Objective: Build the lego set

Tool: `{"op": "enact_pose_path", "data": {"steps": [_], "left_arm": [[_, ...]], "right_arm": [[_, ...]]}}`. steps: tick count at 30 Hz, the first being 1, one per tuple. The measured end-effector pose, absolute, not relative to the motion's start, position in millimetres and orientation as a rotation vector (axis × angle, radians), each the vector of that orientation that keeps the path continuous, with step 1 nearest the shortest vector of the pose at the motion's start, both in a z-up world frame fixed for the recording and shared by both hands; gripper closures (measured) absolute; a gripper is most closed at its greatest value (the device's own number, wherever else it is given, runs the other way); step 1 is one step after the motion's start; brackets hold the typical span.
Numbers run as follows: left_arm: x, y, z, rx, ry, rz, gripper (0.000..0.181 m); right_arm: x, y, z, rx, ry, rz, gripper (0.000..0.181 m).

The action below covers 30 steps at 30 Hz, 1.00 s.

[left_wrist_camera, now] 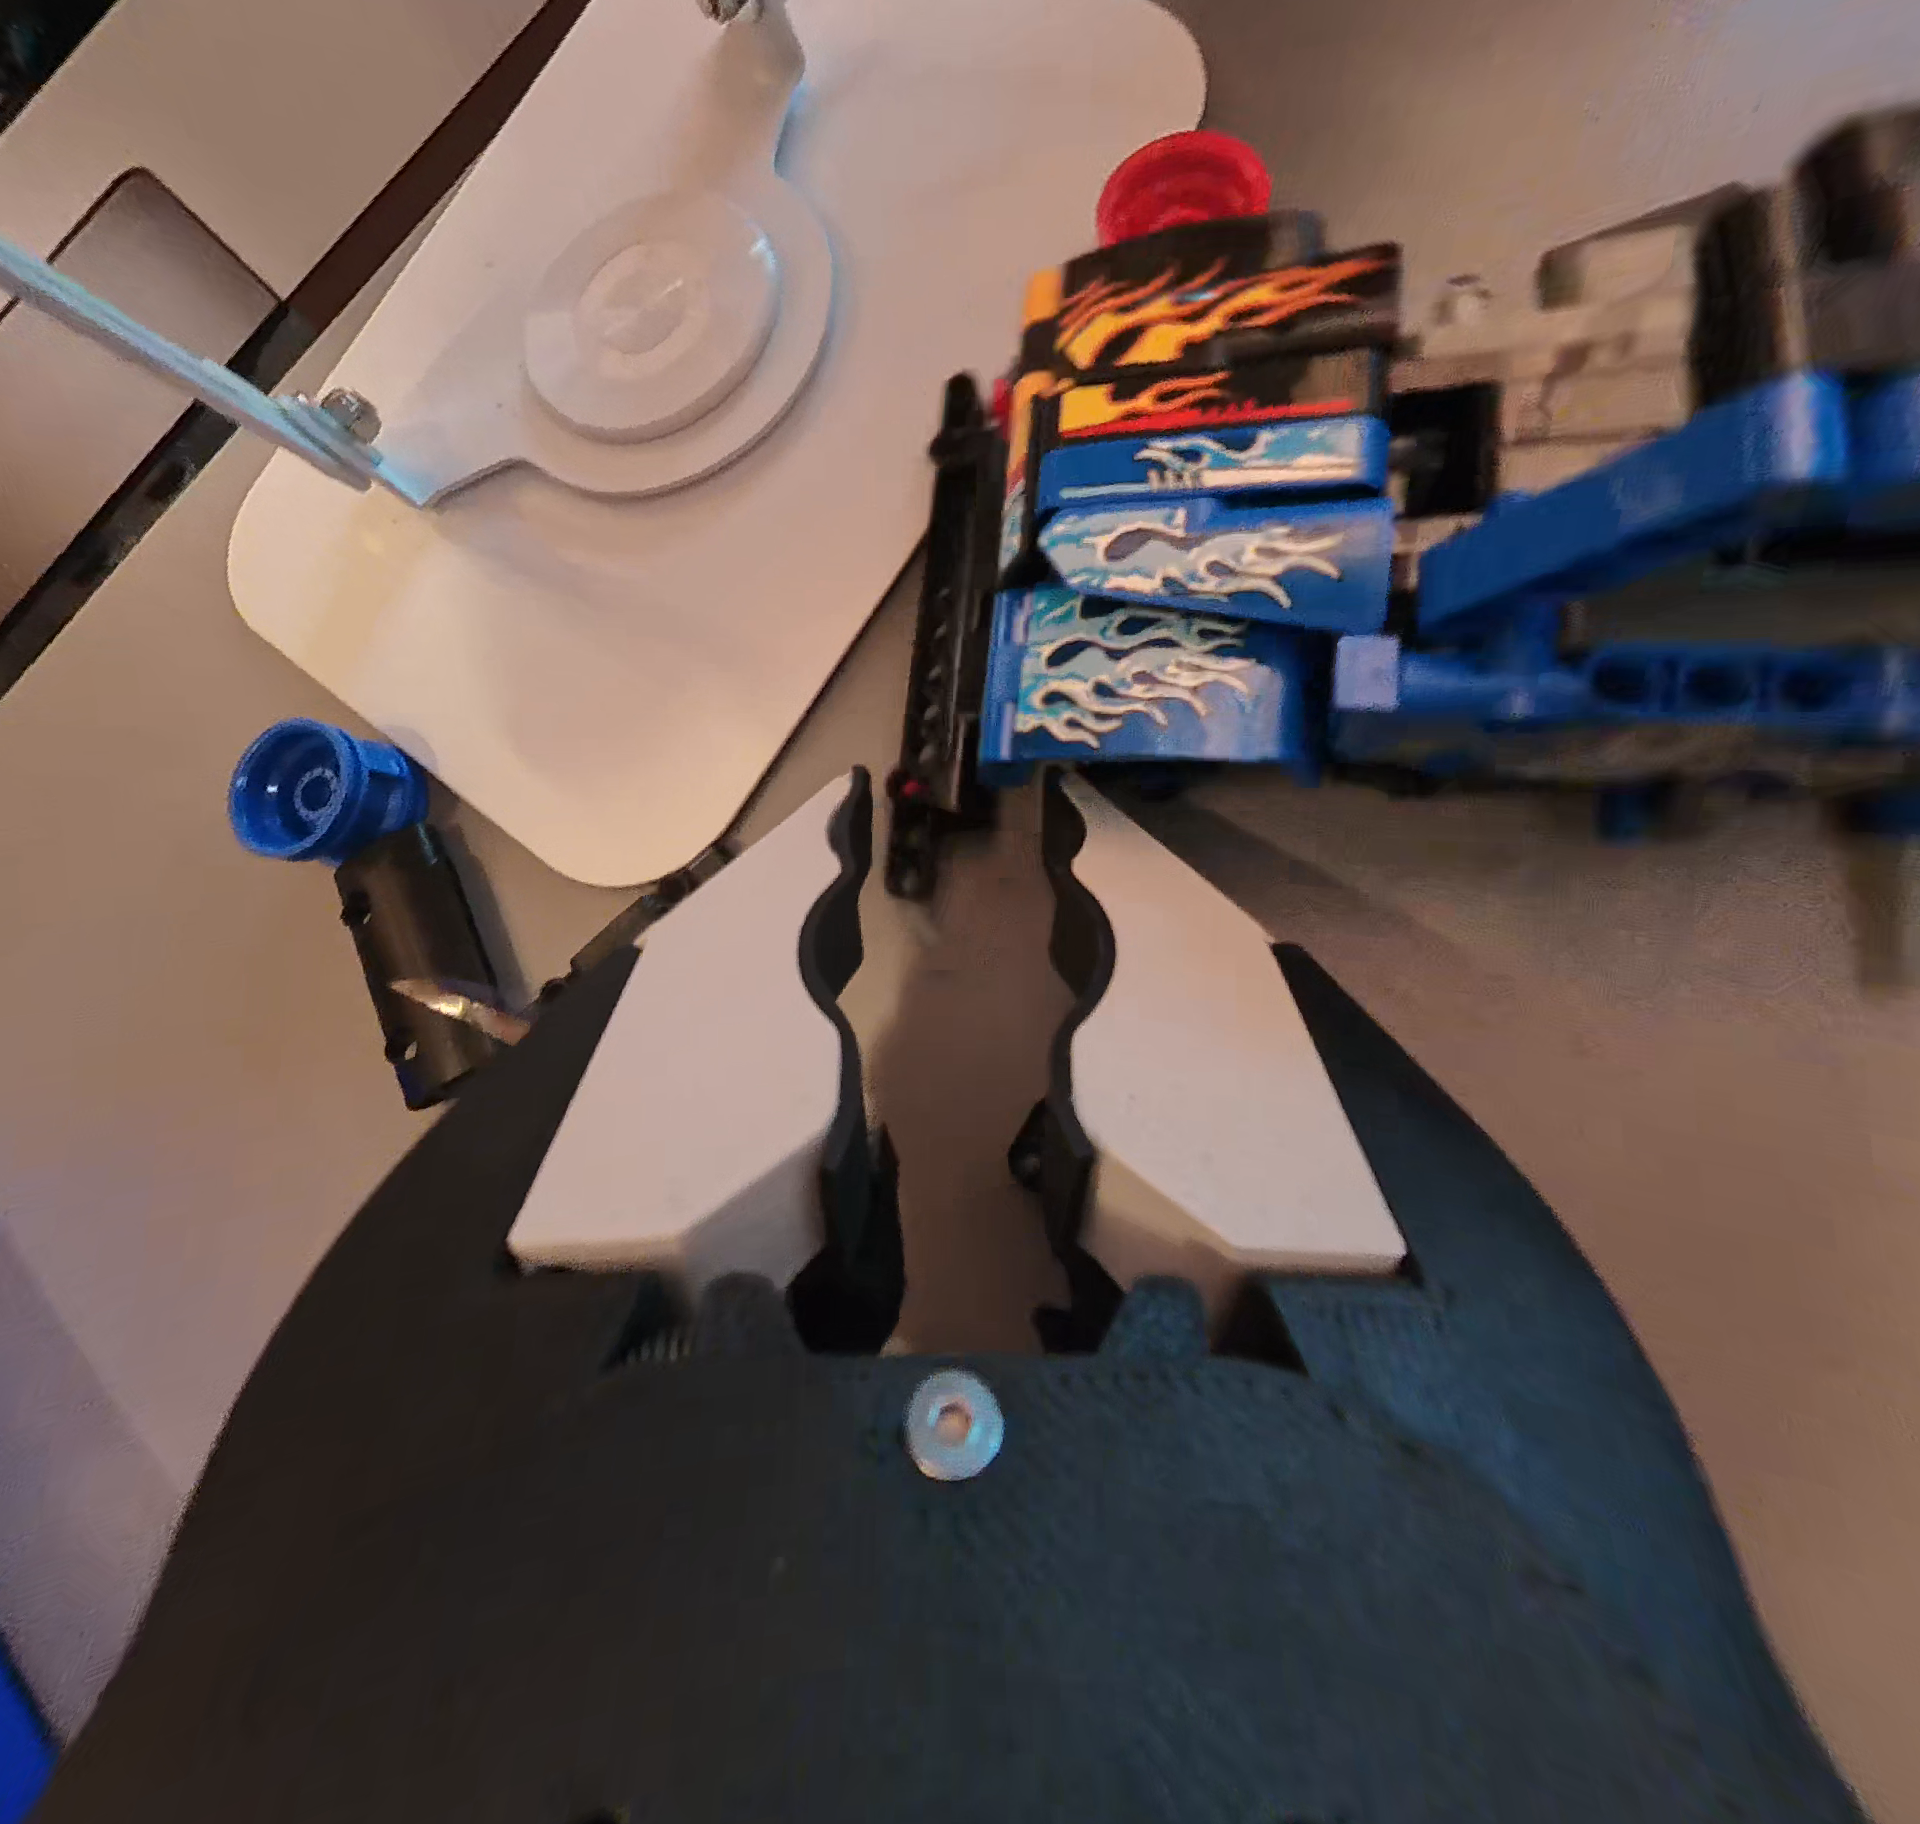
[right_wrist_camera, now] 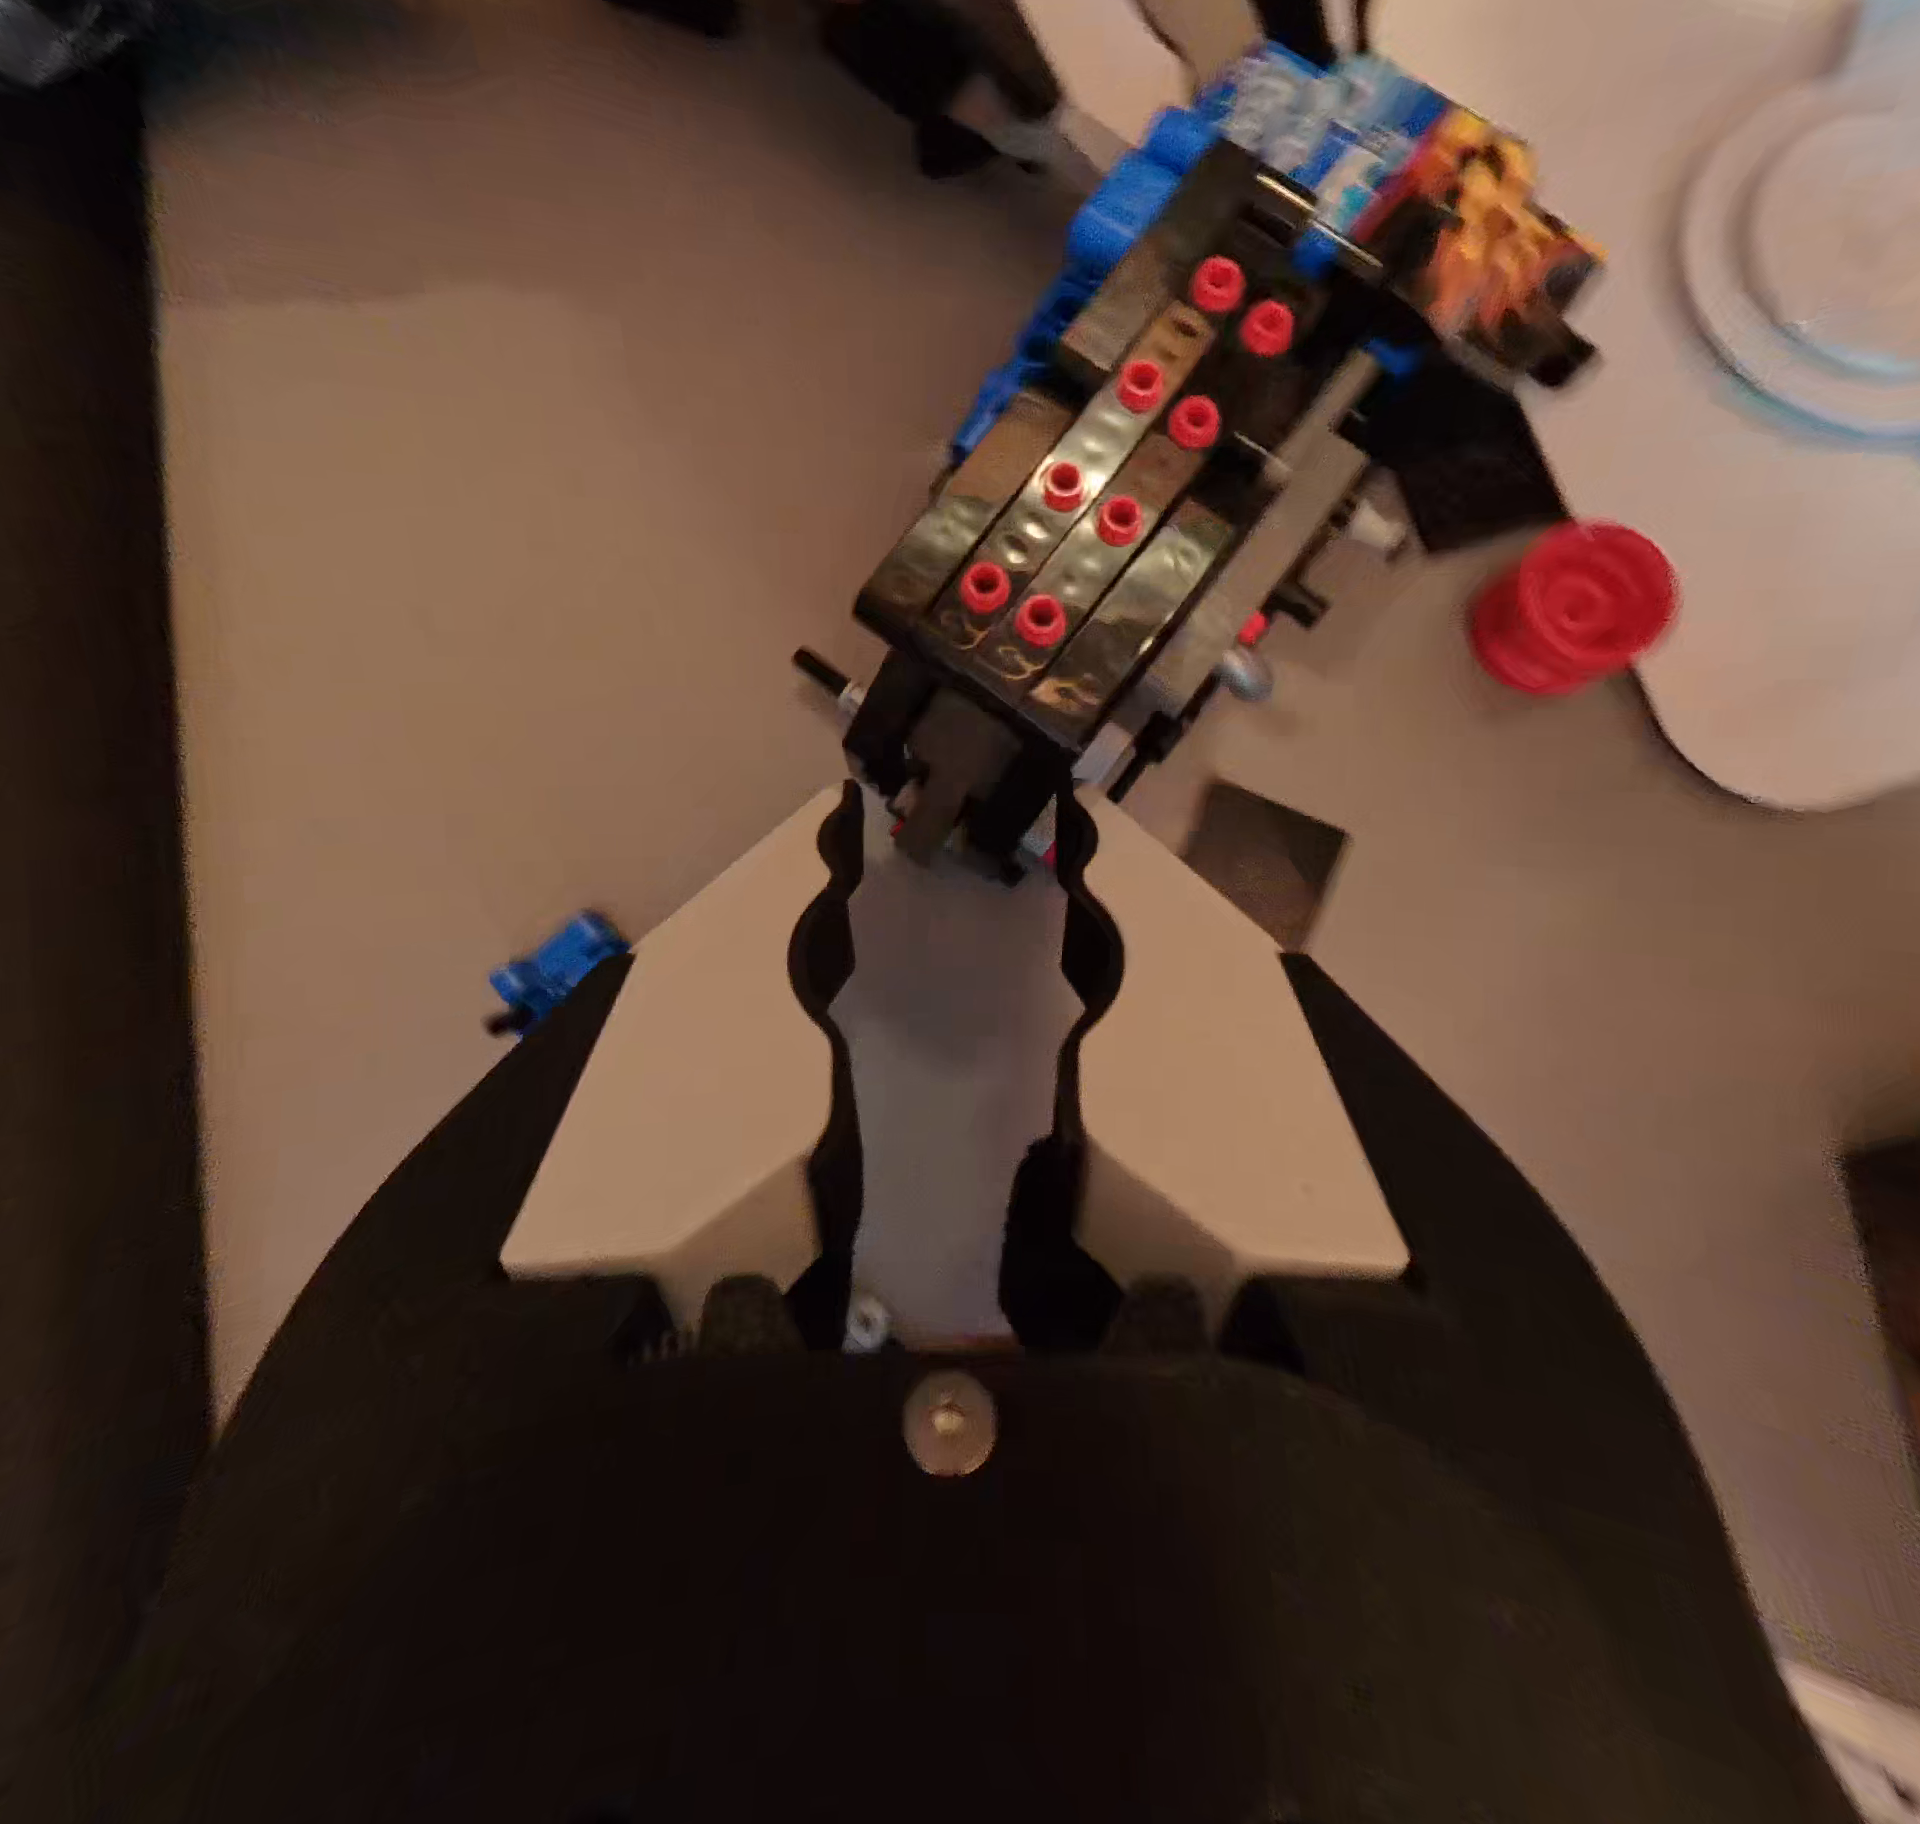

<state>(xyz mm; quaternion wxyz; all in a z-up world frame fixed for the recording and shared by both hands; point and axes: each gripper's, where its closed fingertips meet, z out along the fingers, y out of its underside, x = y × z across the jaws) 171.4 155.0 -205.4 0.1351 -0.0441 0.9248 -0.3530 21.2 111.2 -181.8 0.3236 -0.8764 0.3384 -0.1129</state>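
**Flame-Decal Lego Vehicle Well Advanced, Loose Parts Still Waiting**

From my remote seat, the Lego vehicle [right_wrist_camera: 1174, 444] sits directly ahead of my right gripper [right_wrist_camera: 956, 818], whose narrowly parted fingers bracket the black end of the chassis; whether they truly pinch it I cannot tell through the blur. My left gripper [left_wrist_camera: 951, 808] stands open and empty, its tips just short of the blue flame panels [left_wrist_camera: 1184, 611] and a black ladder-like beam [left_wrist_camera: 940, 652].

I judge the body largely assembled: red pins [right_wrist_camera: 1117, 517] line the black underside, decals are on. No wheels appear fitted. A red wheel hub [right_wrist_camera: 1574, 611] lies loose right of the model, a blue hub on a black connector [left_wrist_camera: 322, 792] left of my left gripper, a small blue piece [right_wrist_camera: 556, 964] by my right.

The model's far end smears into blur, and the white stand base [left_wrist_camera: 644, 486] is cut off.
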Motion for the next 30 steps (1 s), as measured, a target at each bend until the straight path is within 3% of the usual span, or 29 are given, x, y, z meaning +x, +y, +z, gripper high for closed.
{"op": "enact_pose_path", "data": {"steps": [7,13,16,19,25,30], "left_arm": [[178.4,187.5,-195.8,-0.235,2.709,-0.954,0.138],[144.1,199.1,-167.0,-0.224,2.812,-1.156,0.135],[133.9,200.3,-158.3,-0.199,2.847,-1.249,0.136],[129.4,203.7,-153.6,-0.213,2.884,-1.322,0.134],[92.7,199.0,-139.1,-0.083,2.980,-1.463,0.119],[60.0,192.1,-152.6,0.071,3.067,-1.391,0.100]], "right_arm": [[11.1,140.5,-180.4,-2.304,0.795,-0.236,0.143],[10.9,152.4,-168.9,-2.214,0.778,-0.202,0.145],[6.4,183.7,-169.4,-2.192,0.705,-0.187,0.132],[0.3,190.3,-170.3,-2.219,0.654,-0.168,0.131],[20.5,143.7,-153.8,-2.142,0.761,-0.286,0.141],[36.7,142.9,-146.0,-2.053,0.777,-0.387,0.138]]}}
